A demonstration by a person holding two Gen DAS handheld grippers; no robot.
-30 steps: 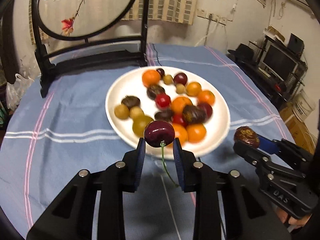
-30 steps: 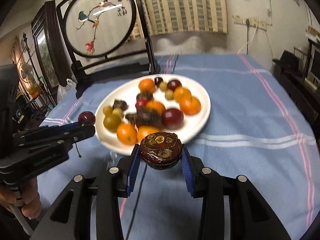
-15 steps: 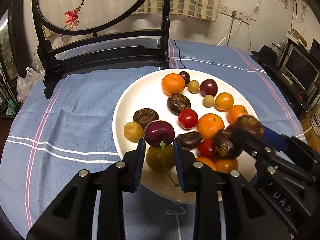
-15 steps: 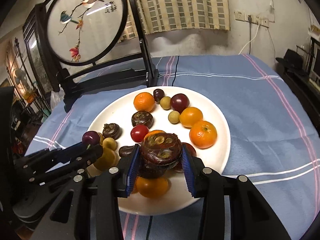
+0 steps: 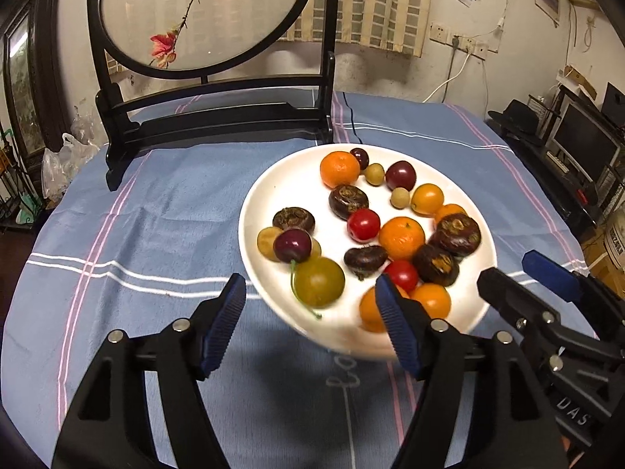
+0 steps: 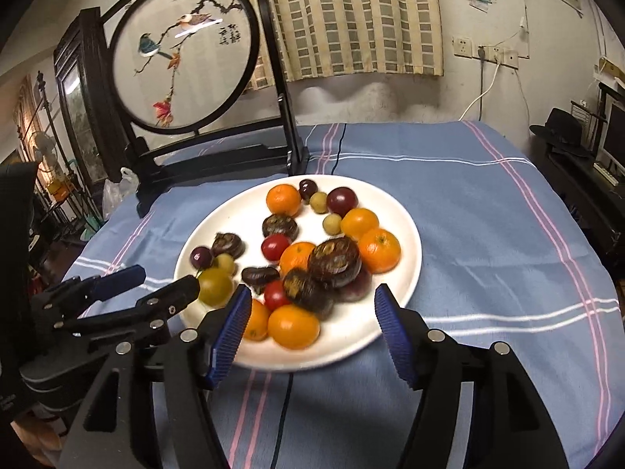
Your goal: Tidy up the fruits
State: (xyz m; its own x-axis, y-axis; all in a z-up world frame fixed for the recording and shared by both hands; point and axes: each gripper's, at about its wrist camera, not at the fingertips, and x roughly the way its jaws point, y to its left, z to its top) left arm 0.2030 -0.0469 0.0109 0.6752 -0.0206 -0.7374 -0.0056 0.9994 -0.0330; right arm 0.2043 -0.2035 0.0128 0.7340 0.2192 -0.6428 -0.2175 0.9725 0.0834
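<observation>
A white plate point(image 5: 273, 179) point(image 6: 406, 226) on the blue cloth holds several oranges, red tomatoes, green plums and dark water chestnuts. A dark red cherry point(image 5: 292, 245) with a green stem rests on the plate's left side among yellow-green fruits; it also shows in the right wrist view point(image 6: 201, 256). A big dark water chestnut point(image 6: 334, 261) point(image 5: 458, 233) sits on top of the pile. My left gripper point(image 5: 310, 324) is open and empty at the plate's near rim. My right gripper point(image 6: 308, 330) is open and empty, also at the near rim.
A black wooden stand with a round embroidered screen point(image 5: 203, 15) point(image 6: 183, 51) stands at the table's back left. The blue striped tablecloth point(image 5: 129, 234) covers the table. Shelves with a monitor point(image 5: 582, 144) are off the right edge.
Both grippers opened. The cherry dropped from my left gripper onto the plate's left side. The water chestnut dropped from my right gripper onto the fruit pile. Both grippers drew back toward the near rim.
</observation>
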